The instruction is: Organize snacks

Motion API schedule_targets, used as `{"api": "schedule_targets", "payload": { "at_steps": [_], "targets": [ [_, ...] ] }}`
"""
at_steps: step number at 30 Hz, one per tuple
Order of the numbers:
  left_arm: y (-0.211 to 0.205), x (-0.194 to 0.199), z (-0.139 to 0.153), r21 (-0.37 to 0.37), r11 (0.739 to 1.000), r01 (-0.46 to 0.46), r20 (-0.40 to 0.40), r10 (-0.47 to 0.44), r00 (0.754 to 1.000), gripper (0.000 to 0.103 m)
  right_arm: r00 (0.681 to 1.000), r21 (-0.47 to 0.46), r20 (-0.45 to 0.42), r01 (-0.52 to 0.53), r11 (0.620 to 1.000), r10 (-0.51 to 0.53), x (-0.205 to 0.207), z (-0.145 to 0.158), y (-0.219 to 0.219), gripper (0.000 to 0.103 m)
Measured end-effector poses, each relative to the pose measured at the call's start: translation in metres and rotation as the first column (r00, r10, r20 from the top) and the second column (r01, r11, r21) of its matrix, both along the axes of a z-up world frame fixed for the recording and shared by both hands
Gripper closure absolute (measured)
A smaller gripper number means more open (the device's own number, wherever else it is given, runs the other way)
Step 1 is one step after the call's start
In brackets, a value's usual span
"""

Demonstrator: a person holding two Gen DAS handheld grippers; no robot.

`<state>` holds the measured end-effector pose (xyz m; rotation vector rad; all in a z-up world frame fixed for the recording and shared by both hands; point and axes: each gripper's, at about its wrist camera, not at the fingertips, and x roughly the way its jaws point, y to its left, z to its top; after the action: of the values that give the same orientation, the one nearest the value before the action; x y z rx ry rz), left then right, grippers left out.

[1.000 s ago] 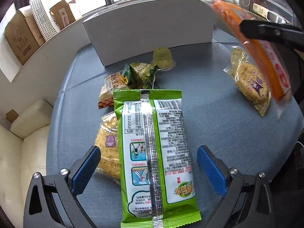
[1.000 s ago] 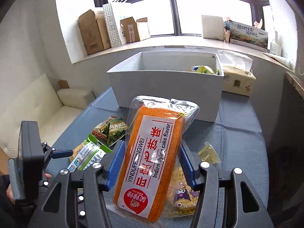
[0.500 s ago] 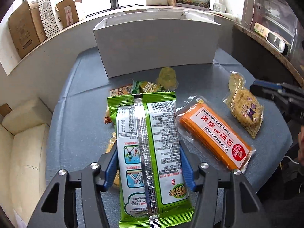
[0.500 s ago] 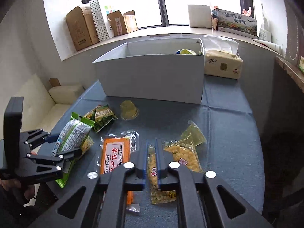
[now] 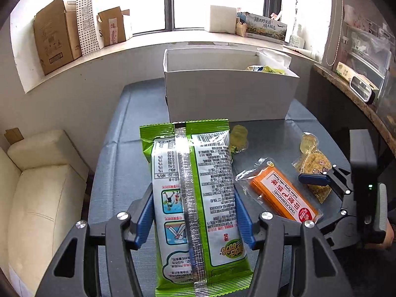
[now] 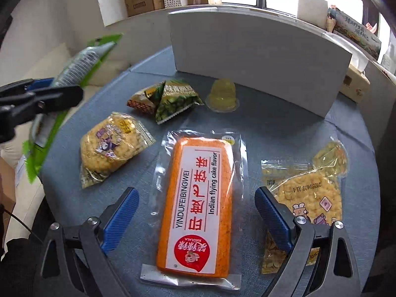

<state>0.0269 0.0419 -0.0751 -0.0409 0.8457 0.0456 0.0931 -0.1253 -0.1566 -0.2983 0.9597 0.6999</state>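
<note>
Grey cloth is covering the table [image 6: 309,133], and daylight is being let in through a wide window [image 5: 210,0] behind it. At the left gripper [image 5: 193,212] a green pack [image 5: 195,198] is being pinched between the blue pads, lifted clear of the table; its lower end is being cut off by the frame. The right gripper [image 6: 198,217] has just been opening, and its jaws are being held wide around an orange cake [image 6: 198,205], which is lying flat on the cloth with neither pad touching it. To the left of the cake a round rice cracker [image 6: 111,148] is being shown whole; to the right a second cracker [image 6: 309,198] is being partly hidden by the right finger. Farther back, a small green packet [image 6: 173,99] and a jelly cup [image 6: 222,96] are lying just before a white box [image 6: 259,54]. Inside the box only a yellow-green corner of something is being seen over the wall in the left view. Cardboard boxes [image 5: 57,39] are being kept on the sill. A cream sofa [image 5: 37,185] is standing just beside the table's left edge. Open cloth is being left between the snacks and the box's right end.
</note>
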Motion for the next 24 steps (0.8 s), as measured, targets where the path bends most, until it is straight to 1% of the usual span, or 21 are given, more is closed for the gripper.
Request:
{"api": "schedule_targets", "payload": {
  "at_steps": [1,4,6,8,9,10,11,12,15,17,18,20,22,24],
  "targets": [
    [0.001,-0.001,0.002,0.001,1.000,-0.002,0.005,0.002,1.000,0.040,1.000,-0.012,-0.003,0.008,1.000,-0.008,0.002,-0.004,0.000,0.005],
    [0.001,-0.001,0.003,-0.003,1.000,-0.002,0.011,0.002,1.000,0.040,0.999,-0.050,0.036,0.002,0.999,0.000,0.001,-0.008,0.004,0.003],
    [0.000,-0.001,0.003,-0.002,1.000,0.002,0.010,-0.001,1.000,0.040,0.999,-0.040,0.033,0.006,0.999,-0.005,0.002,-0.009,0.005,0.001],
    [-0.001,-0.002,0.003,0.002,1.000,0.002,0.012,-0.002,1.000,0.040,0.999,-0.043,0.038,0.004,0.999,-0.002,0.002,-0.009,0.006,0.002],
    [-0.001,-0.002,0.003,-0.001,1.000,0.005,0.010,-0.005,1.000,0.039,0.999,-0.040,0.040,0.003,0.999,-0.001,0.002,-0.008,0.006,0.010],
    [-0.001,-0.004,0.003,-0.003,1.000,0.006,0.009,-0.006,1.000,0.039,0.999,-0.035,0.050,-0.002,0.999,0.003,0.000,-0.006,0.006,0.024],
    [0.000,-0.004,0.002,-0.003,1.000,0.006,0.007,-0.006,1.000,0.039,0.999,-0.029,0.053,-0.003,1.000,0.004,-0.002,-0.003,0.006,0.034],
    [0.001,-0.003,0.002,-0.003,1.000,0.006,0.006,-0.006,1.000,0.039,0.999,-0.025,0.047,0.000,1.000,0.001,-0.003,-0.001,0.005,0.040],
    [0.002,-0.003,0.004,-0.012,1.000,0.010,0.010,-0.010,1.000,0.039,1.000,0.020,0.015,0.016,1.000,-0.017,0.000,0.002,-0.002,0.045],
    [0.002,-0.002,0.006,-0.017,1.000,0.018,0.012,-0.017,1.000,0.039,1.000,0.042,-0.011,0.027,0.999,-0.026,0.003,0.003,-0.007,0.045],
    [0.002,-0.001,0.007,-0.015,1.000,0.017,0.013,-0.017,1.000,0.039,1.000,0.039,-0.003,0.028,0.999,-0.028,0.002,0.005,-0.008,0.045],
    [0.004,0.000,0.010,-0.024,0.999,0.023,0.020,-0.023,1.000,0.039,0.999,0.064,-0.001,0.037,0.997,-0.037,0.002,0.011,-0.013,0.045],
    [0.004,0.003,0.014,-0.045,0.998,0.033,0.028,-0.032,0.999,0.039,0.998,0.099,0.015,0.057,0.993,-0.059,0.002,0.023,-0.020,0.045],
    [0.001,0.007,0.021,-0.047,0.998,0.041,0.042,-0.039,0.998,0.039,0.997,0.119,0.036,0.065,0.991,-0.070,0.003,0.038,-0.027,0.045]
  ]
}}
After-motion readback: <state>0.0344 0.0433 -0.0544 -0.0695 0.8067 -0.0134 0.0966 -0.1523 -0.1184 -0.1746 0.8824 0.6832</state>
